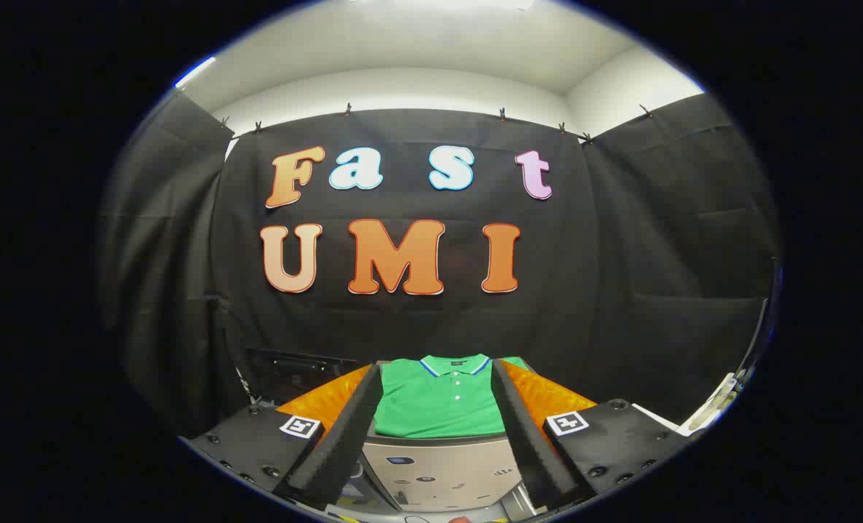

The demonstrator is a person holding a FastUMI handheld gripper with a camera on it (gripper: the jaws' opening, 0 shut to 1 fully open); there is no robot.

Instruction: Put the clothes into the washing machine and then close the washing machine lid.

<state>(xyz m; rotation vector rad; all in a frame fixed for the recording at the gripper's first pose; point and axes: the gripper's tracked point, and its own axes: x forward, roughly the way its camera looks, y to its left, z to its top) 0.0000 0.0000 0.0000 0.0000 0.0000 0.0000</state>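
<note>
shirt (439, 403): both sides hidden behind spread fingers (344, 428) | washing machine (439, 472): panel markings too small, lower part cut off

Gripper (437, 450): ridged foam-lined fingers (344, 436), screw-studded mounts, a square coded marker on each.

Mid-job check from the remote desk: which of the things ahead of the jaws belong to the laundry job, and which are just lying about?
Belongs to the job:
- folded green polo shirt with a blue-and-white collar, lying between the open jaws of the gripper
- light grey washing machine under the shirt

Just lying about:
- orange textured surface either side of the shirt
- black case against the booth wall
</note>
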